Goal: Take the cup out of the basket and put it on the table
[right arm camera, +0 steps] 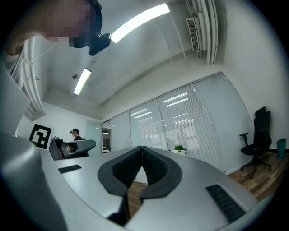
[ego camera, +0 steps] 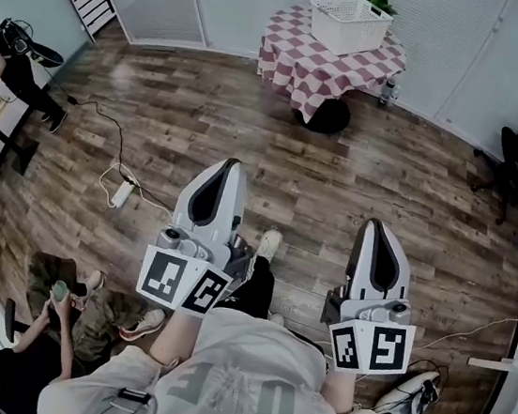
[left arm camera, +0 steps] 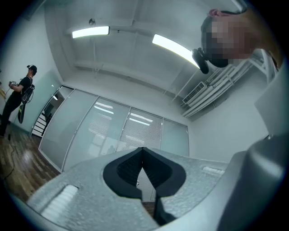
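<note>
We stand on the wood floor (ego camera: 377,170), the left gripper (ego camera: 230,165) and right gripper (ego camera: 374,224) held out before us, each with its jaws clenched together on nothing. Well apart from both, the white basket (ego camera: 343,38) sits on the checked table (ego camera: 295,64). The cup cannot be made out from here.

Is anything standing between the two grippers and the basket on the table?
Nothing visible does. Bare wooden floor lies between the left gripper, the right gripper and the table with the basket. A power strip lies off to the left. The cup is not visible.
</note>
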A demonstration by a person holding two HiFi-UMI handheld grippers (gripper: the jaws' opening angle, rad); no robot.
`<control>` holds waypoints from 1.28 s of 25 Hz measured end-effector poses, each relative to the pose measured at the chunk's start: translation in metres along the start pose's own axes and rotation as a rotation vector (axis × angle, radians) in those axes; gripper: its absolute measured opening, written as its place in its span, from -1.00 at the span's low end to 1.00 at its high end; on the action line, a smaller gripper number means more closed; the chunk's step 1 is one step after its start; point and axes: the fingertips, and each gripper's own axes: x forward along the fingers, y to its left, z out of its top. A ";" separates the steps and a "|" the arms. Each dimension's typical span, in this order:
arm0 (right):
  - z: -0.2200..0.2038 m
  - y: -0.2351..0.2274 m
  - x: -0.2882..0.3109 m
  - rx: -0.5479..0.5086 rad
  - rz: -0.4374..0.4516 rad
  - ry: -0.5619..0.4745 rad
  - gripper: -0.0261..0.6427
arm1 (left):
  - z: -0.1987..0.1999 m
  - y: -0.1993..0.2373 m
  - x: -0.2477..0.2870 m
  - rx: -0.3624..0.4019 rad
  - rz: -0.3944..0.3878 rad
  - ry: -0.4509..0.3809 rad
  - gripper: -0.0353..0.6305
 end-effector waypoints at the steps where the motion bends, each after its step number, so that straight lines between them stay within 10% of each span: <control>1: -0.005 -0.004 0.008 -0.006 -0.002 0.001 -0.89 | -0.005 0.006 0.008 -0.011 -0.002 -0.005 -0.88; 32: -0.078 -0.107 0.458 -0.067 -0.084 0.126 -0.89 | -0.061 0.255 0.407 -0.088 -0.086 0.002 -0.88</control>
